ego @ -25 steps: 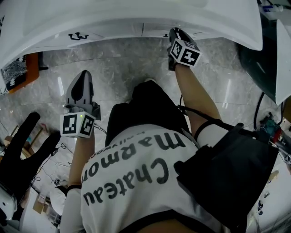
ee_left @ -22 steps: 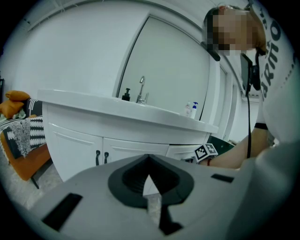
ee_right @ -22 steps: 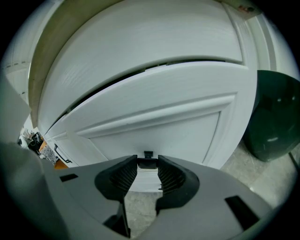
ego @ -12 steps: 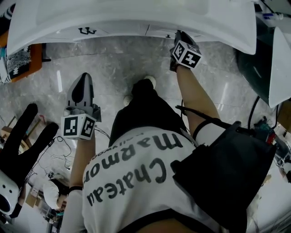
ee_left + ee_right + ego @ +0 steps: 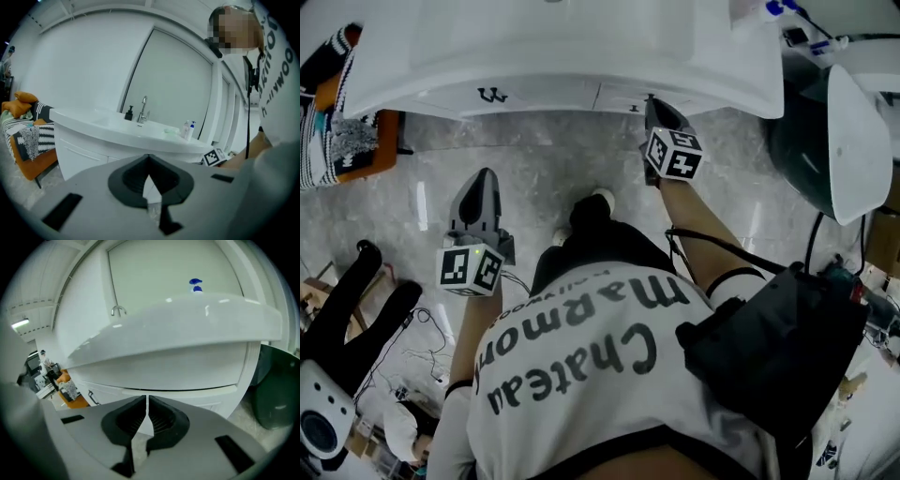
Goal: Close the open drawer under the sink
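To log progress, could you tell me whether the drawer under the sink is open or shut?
It looks shut: the drawer fronts sit flush in one line under the sink, and no drawer interior shows in any view.

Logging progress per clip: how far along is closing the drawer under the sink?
Looks done: the drawer fronts under the sink sit about flush, with no drawer sticking out. In hand: the right gripper is near them, fingers closing on nothing; the left gripper is shut, empty. Left: apparently nothing.

Bright, even light; the white sink [image 5: 581, 66] nearly blows out, floor [image 5: 534, 159] glints, gripper views bend hard at dark corners.
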`<state>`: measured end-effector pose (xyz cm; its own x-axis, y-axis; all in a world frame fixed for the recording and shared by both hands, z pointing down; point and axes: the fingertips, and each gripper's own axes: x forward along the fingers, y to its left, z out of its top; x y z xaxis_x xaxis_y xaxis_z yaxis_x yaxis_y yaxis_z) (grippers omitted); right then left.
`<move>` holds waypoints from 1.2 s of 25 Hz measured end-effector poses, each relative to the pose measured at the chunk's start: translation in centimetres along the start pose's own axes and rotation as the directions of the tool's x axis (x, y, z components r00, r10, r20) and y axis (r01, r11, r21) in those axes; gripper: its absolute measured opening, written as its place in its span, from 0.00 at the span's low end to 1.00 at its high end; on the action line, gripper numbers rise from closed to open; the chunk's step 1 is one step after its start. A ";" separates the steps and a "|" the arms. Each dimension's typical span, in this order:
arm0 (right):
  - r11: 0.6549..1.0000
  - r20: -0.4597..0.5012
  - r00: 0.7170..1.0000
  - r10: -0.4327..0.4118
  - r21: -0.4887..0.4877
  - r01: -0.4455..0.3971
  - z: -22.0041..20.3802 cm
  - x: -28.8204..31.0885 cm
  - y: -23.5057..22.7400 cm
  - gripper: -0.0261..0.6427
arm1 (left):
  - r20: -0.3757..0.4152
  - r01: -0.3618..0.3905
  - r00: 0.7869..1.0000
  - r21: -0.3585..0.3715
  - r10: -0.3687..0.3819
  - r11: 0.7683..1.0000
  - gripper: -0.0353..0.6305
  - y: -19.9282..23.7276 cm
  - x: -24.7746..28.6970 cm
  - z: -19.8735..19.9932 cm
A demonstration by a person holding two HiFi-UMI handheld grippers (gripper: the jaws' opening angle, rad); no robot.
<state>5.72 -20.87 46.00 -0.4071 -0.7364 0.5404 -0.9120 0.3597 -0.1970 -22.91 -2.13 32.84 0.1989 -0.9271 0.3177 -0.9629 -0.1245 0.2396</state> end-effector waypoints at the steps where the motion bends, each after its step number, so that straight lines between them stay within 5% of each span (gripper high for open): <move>1: 0.999 0.001 0.999 0.040 -0.013 -0.040 0.7 -1.2 0.9 0.08 | 0.026 0.024 0.999 -0.005 -0.024 1.000 0.07 -0.8 0.2 1.0; 4: 0.988 0.020 0.989 0.147 -0.045 -0.146 3.0 -5.6 3.3 0.06 | 0.100 0.111 0.989 -0.002 -0.110 0.994 0.06 -3.7 0.3 4.5; 8: 0.975 0.162 0.961 0.222 -0.069 -0.213 9.1 -11.3 5.0 0.06 | 0.193 0.234 0.955 -0.028 -0.224 0.972 0.06 -6.1 0.5 9.0; 11: 0.968 0.300 0.921 0.249 -0.094 -0.231 14.6 -16.8 5.9 0.06 | 0.235 0.337 0.919 -0.045 -0.318 0.940 0.06 -8.1 -1.1 11.9; 16: 0.973 0.474 0.849 0.231 -0.130 -0.192 20.5 -26.3 8.3 0.06 | 0.252 0.441 0.865 0.026 -0.433 0.897 0.07 -10.7 -5.0 15.4; 23: 0.983 0.502 0.846 0.180 -0.110 -0.144 18.6 -33.8 12.3 0.06 | 0.198 0.535 0.815 0.099 -0.544 0.839 0.06 -12.1 -12.8 15.7; 30: 0.989 0.457 0.877 0.148 -0.057 -0.137 13.2 -36.7 14.9 0.06 | 0.139 0.528 0.830 0.119 -0.540 0.841 0.07 -10.5 -17.6 13.1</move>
<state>6.38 3.91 12.43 -0.5144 -0.8547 0.0704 -0.8433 0.4892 -0.2225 -18.66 10.88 12.65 0.6598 -0.7514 0.0066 -0.7267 -0.6358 0.2602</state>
